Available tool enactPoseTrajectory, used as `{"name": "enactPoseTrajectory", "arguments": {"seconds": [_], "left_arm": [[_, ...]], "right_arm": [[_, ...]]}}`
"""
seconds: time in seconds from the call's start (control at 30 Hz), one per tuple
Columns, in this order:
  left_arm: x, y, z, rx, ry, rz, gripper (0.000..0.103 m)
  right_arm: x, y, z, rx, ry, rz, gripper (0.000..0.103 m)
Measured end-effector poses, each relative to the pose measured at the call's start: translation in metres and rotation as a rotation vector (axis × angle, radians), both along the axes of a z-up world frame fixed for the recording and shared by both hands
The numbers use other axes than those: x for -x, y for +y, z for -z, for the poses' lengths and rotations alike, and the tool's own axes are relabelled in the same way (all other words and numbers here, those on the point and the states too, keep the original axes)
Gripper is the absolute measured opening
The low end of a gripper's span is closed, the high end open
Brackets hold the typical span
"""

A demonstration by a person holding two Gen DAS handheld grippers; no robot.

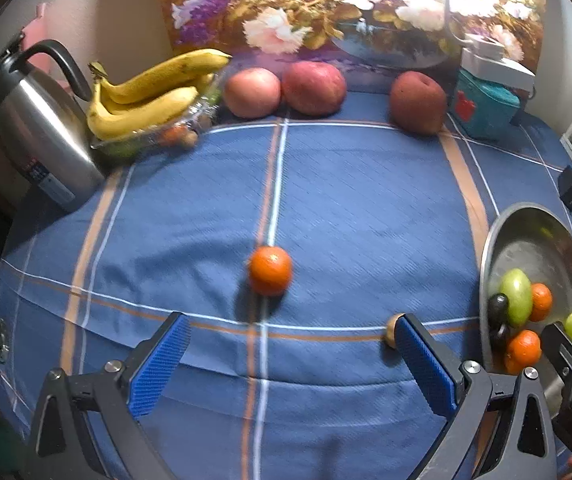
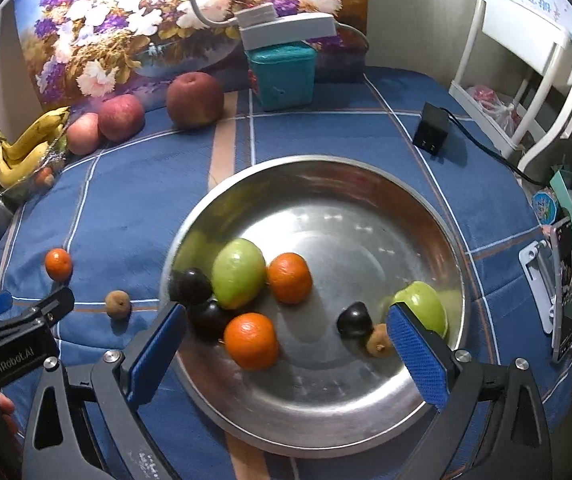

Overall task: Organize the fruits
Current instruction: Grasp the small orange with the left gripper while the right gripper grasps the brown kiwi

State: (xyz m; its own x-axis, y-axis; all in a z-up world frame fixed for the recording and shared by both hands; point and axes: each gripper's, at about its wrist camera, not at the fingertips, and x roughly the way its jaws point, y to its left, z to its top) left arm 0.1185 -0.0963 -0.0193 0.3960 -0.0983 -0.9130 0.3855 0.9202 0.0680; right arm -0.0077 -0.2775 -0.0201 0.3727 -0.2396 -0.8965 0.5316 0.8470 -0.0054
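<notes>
1. Evidently spread wide and empty: left gripper [image 1: 292,354], pointed at 12 o'clock toward the loose tangerine [image 1: 270,270] on the blue tablecloth [image 1: 366,200]
2. Likewise parted, holding nothing: right gripper [image 2: 286,354], over the steel bowl [image 2: 326,168]
3. Probably light, soft-skinned, prone to rolling; best pinched across the widest middle
4. Near-round, no clear long axis; stem end not discernible

Bare cloth surrounds the lone tangerine [image 1: 270,270]; the steel basin [image 2: 438,216] and a small brown fruit [image 2: 118,303] crowd its right.
</notes>
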Motion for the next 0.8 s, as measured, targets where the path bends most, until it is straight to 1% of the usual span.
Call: {"name": "enactPoseTrajectory", "arguments": {"seconds": [0.33, 0.57, 0.8], "left_arm": [[-0.021, 0.026, -0.007, -0.013, -0.023, -0.021, 0.103], [-0.036, 0.053, -0.010, -0.008, -0.030, -0.081, 0.103], [-0.043, 0.070, -0.013, 0.006, -0.034, -0.110, 0.103]], "right_arm": [[-0.023, 0.033, -0.012, 0.029, -0.035, -0.074, 0.100], [-0.045, 0.062, -0.013, 0.023, -0.046, -0.142, 0.100], [-0.065, 0.095, -0.012, 0.010, -0.051, -0.215, 0.100]]}}
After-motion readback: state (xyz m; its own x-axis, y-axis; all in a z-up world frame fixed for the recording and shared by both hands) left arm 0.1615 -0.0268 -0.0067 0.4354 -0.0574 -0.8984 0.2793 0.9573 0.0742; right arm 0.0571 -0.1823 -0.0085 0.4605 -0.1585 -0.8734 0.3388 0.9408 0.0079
